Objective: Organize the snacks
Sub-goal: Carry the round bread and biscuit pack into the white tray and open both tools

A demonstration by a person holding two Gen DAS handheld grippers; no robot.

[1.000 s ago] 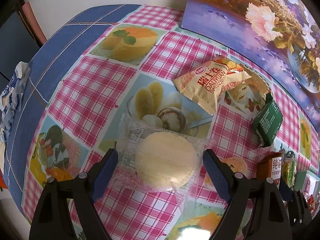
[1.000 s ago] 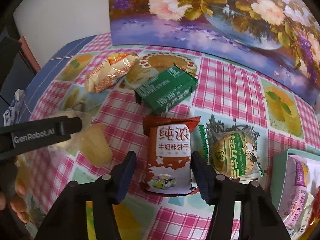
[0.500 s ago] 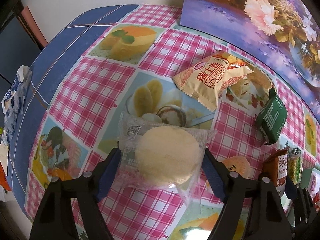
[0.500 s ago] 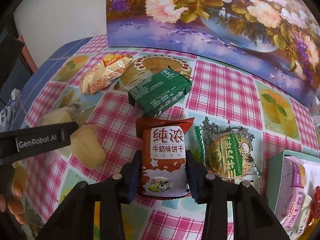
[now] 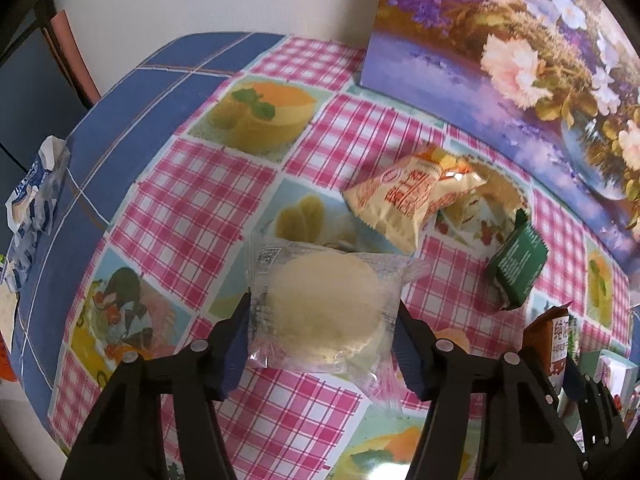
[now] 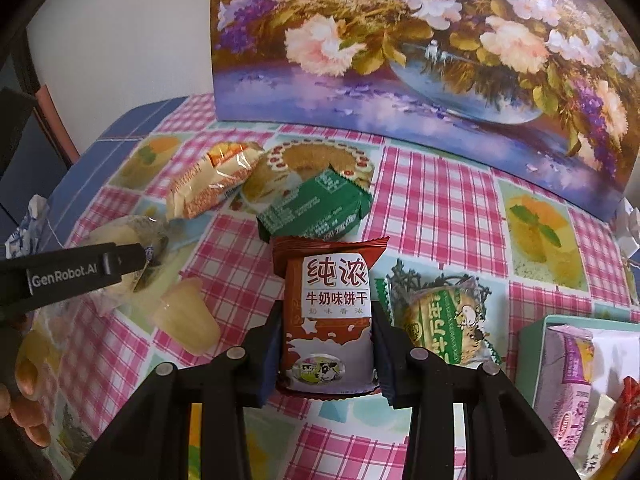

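Note:
My left gripper point(image 5: 322, 320) points steeply down, and its jaws are closing on a round pale cake in a clear wrapper point(image 5: 320, 296). Both blue pads touch the wrapper's sides. In the right wrist view my right gripper point(image 6: 326, 320) is shut on a brown-red milk biscuit packet point(image 6: 332, 280), gripped by its lower half and standing upright between the pads. An orange-and-cream packet point(image 5: 412, 196) and a green packet point(image 5: 518, 268) lie further back on the checked tablecloth point(image 5: 192, 204).
A teal box point(image 6: 536, 344) at the right holds several wrapped snacks. A green-label cake packet point(image 6: 440, 320) and a jelly cup point(image 6: 186, 316) flank the biscuit packet. A flower painting point(image 6: 400, 60) stands along the back. A person's fingers point(image 6: 24, 376) show at the left.
The left jaws have narrowed from wide apart until the pads meet the cake wrapper. The right jaws have closed onto the biscuit packet. Both hands have stayed nearly in place.

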